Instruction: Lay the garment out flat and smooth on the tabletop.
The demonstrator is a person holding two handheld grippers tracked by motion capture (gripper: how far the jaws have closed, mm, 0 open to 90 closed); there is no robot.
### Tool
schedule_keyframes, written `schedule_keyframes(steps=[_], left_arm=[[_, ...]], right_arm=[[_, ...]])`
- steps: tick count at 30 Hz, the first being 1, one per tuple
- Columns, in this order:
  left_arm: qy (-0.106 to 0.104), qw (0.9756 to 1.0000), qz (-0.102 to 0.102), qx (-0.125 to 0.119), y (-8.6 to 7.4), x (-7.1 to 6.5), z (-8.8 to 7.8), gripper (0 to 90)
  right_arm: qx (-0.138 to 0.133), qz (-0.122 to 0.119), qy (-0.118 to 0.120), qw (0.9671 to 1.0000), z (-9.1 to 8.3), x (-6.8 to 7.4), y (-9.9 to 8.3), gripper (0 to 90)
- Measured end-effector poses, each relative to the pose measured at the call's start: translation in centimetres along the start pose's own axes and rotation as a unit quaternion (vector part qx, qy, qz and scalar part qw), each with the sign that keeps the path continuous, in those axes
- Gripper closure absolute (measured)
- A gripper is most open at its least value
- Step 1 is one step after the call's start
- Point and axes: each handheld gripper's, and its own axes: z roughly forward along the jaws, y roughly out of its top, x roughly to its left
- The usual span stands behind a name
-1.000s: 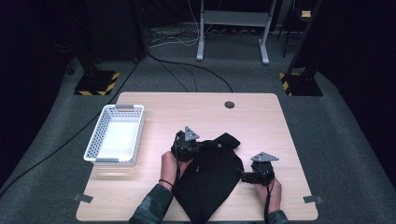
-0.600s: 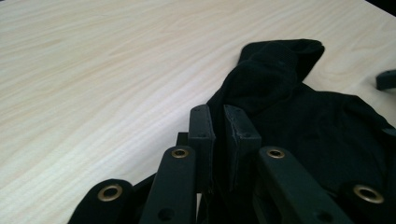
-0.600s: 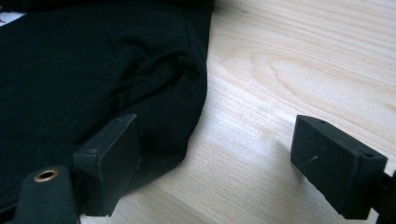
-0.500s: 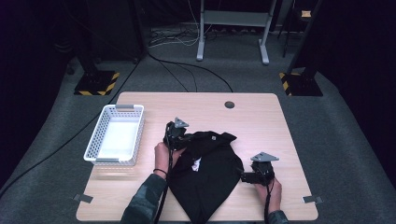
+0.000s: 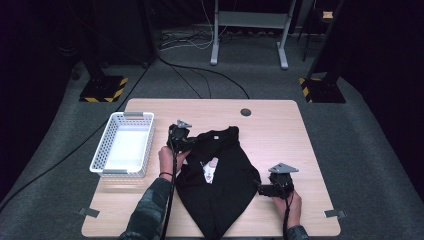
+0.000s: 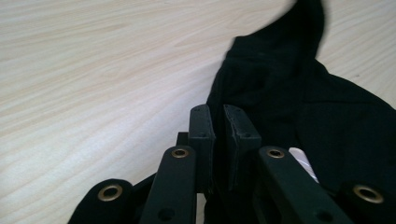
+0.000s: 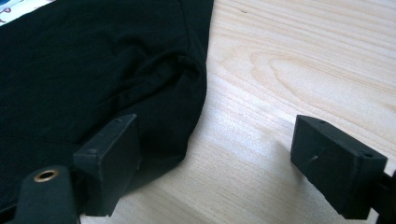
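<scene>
Beside the black shirt (image 5: 220, 180), a white basket (image 5: 107, 145) holding nothing.

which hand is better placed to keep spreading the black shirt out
Left. The left gripper is shut on the black shirt at its edge; the right gripper is open, one finger on the cloth, gripping nothing.

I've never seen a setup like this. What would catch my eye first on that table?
A black garment sprawls across the middle of the wooden table, with a small pale patch showing on it. The left gripper pinches the cloth at its far left edge, while the right gripper sits with jaws wide open at the cloth's right edge. A white basket stands at the table's left side.
</scene>
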Motion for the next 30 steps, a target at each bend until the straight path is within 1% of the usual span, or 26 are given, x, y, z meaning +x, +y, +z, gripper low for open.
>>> schedule_keyframes(steps=[2,3,4,9,12,15,18,19,20,21,22,23,25,28,30], left_arm=[[0.005,1.0,-0.002,0.0,0.1,0.3,0.1,82.1],[0.013,0.9999,0.001,0.002,0.1,0.4,0.3,82.1],[0.016,0.9999,0.002,0.006,0.1,0.6,0.4,82.1],[0.034,0.9992,-0.001,0.022,-0.2,1.4,1.3,81.8],[0.055,0.9981,0.001,0.028,-0.3,1.8,1.7,81.6],[0.073,0.9969,0.004,0.029,-0.3,2.1,2.0,81.7],[0.091,0.9951,0.004,0.039,-0.5,2.5,2.5,80.6],[0.092,0.995,-0.002,0.04,-0.6,2.7,2.5,78.5],[0.092,0.9948,-0.01,0.044,-0.7,2.9,2.6,72.1],[0.093,0.9944,-0.016,0.047,-0.8,2.9,2.6,62.3],[0.093,0.9943,-0.019,0.048,-0.9,2.9,2.5,55.6],[0.093,0.9944,-0.023,0.044,-1.0,2.8,2.4,49.6],[0.093,0.9947,-0.024,0.037,-1.0,2.6,1.9,40.0],[0.091,0.9954,-0.02,0.022,-1.0,2.0,1.1,30.0],[0.083,0.9963,-0.018,0.011,-1.1,1.5,0.4,27.2]], right_arm=[[0.0,0.0,0.0,1.0,0.0,0.0,0.0,15.2],[0.0,0.0,0.0,1.0,0.0,0.0,0.0,15.2],[0.0,0.0,0.0,1.0,0.0,0.0,0.0,15.2],[0.0,0.0,0.0,1.0,0.0,0.0,0.0,15.2],[0.0,0.0,0.0,1.0,0.0,0.0,0.0,15.2],[0.0,0.0,0.0,1.0,0.0,0.0,0.0,15.2],[0.0,0.0,0.0,1.0,0.0,0.0,0.0,15.2],[0.0,0.0,0.0,1.0,0.0,0.0,0.0,15.2],[0.0,0.0,0.0,1.0,0.0,0.0,0.0,15.2],[0.0,0.0,0.0,1.0,0.0,0.0,0.0,15.2],[0.0,0.0,0.0,1.0,0.0,0.0,0.0,15.2],[0.0,0.0,0.0,1.0,0.0,0.0,0.0,15.2],[0.0,0.0,0.0,1.0,0.0,0.0,0.0,15.2],[0.0,0.0,0.0,1.0,0.0,0.0,0.0,15.2],[0.0,0.0,0.0,1.0,0.0,0.0,0.0,15.2]])
